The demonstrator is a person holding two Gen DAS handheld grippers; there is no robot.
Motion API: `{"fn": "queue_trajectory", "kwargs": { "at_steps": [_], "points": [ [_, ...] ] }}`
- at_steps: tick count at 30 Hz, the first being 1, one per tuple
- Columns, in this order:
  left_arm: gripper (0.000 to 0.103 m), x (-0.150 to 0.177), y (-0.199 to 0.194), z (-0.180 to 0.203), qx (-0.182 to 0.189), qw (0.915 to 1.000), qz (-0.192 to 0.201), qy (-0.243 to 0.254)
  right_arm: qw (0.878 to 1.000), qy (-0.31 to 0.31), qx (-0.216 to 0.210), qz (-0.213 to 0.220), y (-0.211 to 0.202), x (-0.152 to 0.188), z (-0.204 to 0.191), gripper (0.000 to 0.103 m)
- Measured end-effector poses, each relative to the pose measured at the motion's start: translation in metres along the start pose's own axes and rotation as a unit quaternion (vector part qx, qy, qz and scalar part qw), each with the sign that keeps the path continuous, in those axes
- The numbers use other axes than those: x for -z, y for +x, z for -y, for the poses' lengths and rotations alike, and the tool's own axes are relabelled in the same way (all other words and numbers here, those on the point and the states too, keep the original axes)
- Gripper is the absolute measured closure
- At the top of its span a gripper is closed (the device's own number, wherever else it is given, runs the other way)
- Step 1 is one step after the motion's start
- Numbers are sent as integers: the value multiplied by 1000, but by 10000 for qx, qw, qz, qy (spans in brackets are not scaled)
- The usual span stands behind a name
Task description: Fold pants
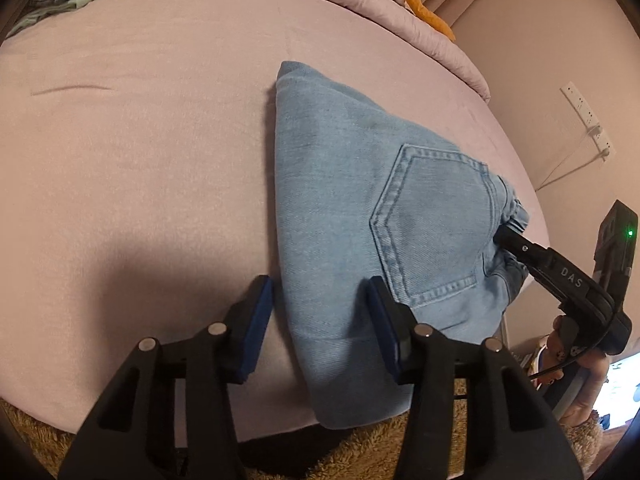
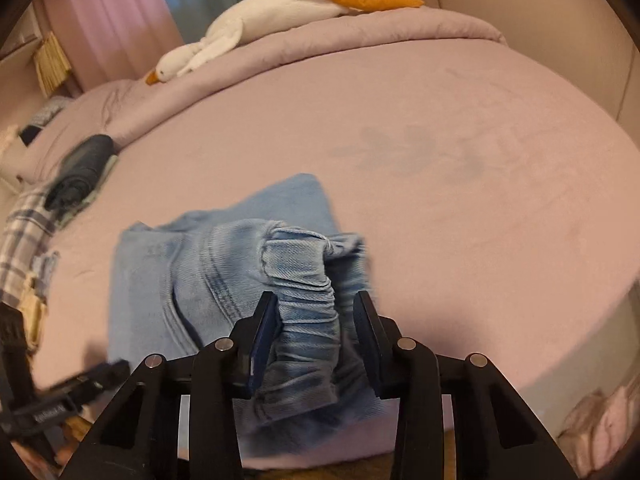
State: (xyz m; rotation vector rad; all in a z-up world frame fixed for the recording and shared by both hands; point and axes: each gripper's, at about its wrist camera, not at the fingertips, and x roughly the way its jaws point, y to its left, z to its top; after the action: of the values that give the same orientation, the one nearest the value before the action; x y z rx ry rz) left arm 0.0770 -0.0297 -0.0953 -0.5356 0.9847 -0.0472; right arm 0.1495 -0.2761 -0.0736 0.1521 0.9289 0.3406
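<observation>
Near the front edge of the lilac bed (image 1: pixel 160 160), the folded jeans (image 1: pixel 340 208) lay pocket-up. My left gripper (image 1: pixel 320 332) straddled their near corner, jaws partly apart; my right gripper (image 2: pixel 316 340) bracketed the bunched waistband, grip uncertain. I judged an uneven pull could drag them off the edge.

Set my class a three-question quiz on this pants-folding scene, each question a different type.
1. True or false: the jeans lie on a green sheet.
2. Which part sits between the fingers of the right hand-held gripper? A) a leg hem B) the gathered waistband C) a plush toy
3. Fill in: the stitched back pocket faces ____.

Key: 1 false (the sheet is pink); 2 B; 3 up.
</observation>
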Motion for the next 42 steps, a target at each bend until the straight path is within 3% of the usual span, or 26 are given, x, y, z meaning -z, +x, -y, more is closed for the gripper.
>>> {"fn": "queue_trajectory", "kwargs": {
  "at_steps": [5, 9, 13, 16, 20, 21, 22, 24, 30, 34, 42],
  "points": [
    [53, 9, -6, -5, 8, 10000, 52, -52, 10000, 94, 7, -5, 3, 2, 4, 65],
    [58, 8, -13, -7, 188, 9995, -7, -263, 9992, 63, 371, -98, -9, -9, -16, 58],
    [58, 13, -18, -9, 470, 9982, -28, -369, 9966, -412, 634, 332, -38, -20, -47, 58],
    [58, 13, -10, -3, 417, 9987, -75, -284, 9952, -736, 223, 611, -51, -27, -73, 58],
    [57, 14, -6, -2, 320, 9993, -105, -151, 9878, -1205, -989, 30, -20, -26, -117, 62],
    [57, 14, -7, -3, 336, 9992, -121, -181, 9849, -1313, -1120, -111, -11, -24, -127, 67],
    [57, 14, -6, -3, 350, 9991, -129, -185, 9813, -1429, -1250, -301, 1, -21, -137, 79],
    [59, 14, -6, -3, 347, 9992, -116, -167, 9748, -1564, -1396, -761, 31, -13, -157, 82],
    [63, 20, -7, -5, 348, 9993, -114, -82, 9700, -1998, -877, -1076, 85, -12, -185, 82],
    [65, 26, -11, -11, 477, 9986, -180, -130, 9700, -1983, -842, -1122, 91, -16, -186, 82],
    [65, 40, -16, -7, 364, 9989, -280, -7, 9729, -1833, -1023, -966, 85, -12, -179, 84]
  ]
}}
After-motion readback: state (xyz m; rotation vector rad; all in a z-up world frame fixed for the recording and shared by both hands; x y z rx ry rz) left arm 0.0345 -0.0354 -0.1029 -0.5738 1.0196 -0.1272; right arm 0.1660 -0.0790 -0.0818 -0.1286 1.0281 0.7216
